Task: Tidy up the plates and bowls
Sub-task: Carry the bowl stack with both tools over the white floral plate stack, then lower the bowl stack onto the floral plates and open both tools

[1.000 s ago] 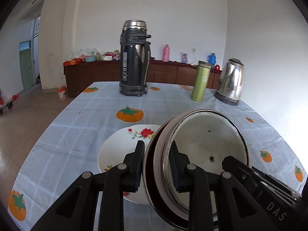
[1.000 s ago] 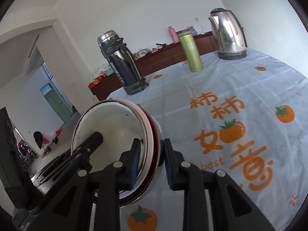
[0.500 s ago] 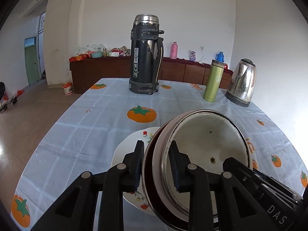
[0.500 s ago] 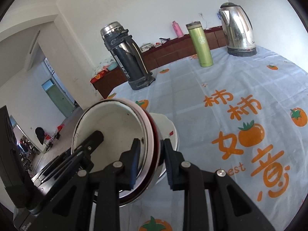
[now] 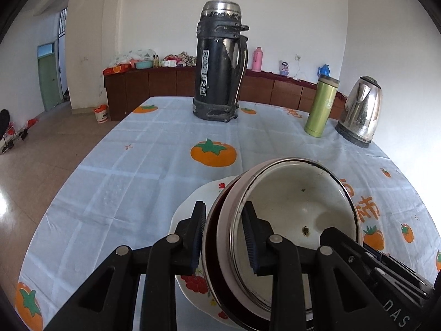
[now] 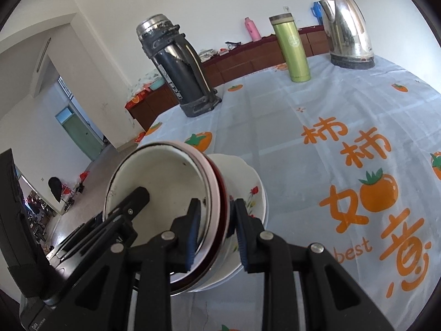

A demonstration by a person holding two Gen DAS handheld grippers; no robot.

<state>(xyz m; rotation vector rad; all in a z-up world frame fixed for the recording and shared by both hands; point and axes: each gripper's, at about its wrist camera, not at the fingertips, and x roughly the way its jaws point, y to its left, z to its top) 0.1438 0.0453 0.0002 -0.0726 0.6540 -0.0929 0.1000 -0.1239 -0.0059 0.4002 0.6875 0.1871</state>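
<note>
A stack of nested bowls (image 5: 297,209) is tilted and held from both sides: a white enamel bowl innermost, then a pink one and a dark red one. My left gripper (image 5: 223,231) is shut on the stack's left rim, one pad inside the white bowl and one outside. On the opposite rim my right gripper (image 6: 216,229) is shut the same way around the bowl stack (image 6: 162,182). Just under the stack, a white plate (image 5: 190,209) with red flowers lies on the tablecloth, its edge showing past the bowls in the right wrist view (image 6: 248,176).
A tall black thermos (image 5: 220,71) stands at the far middle of the table. A green bottle (image 5: 321,107) and a steel kettle (image 5: 361,110) stand at the far right. The table edge (image 5: 82,165) drops to the floor on the left. A brown sideboard (image 5: 154,88) lines the back wall.
Both grippers carried the bowl stack forward and slightly down. The flowered plate, earlier left of the stack, now lies mostly beneath it. Both grips stayed the same.
</note>
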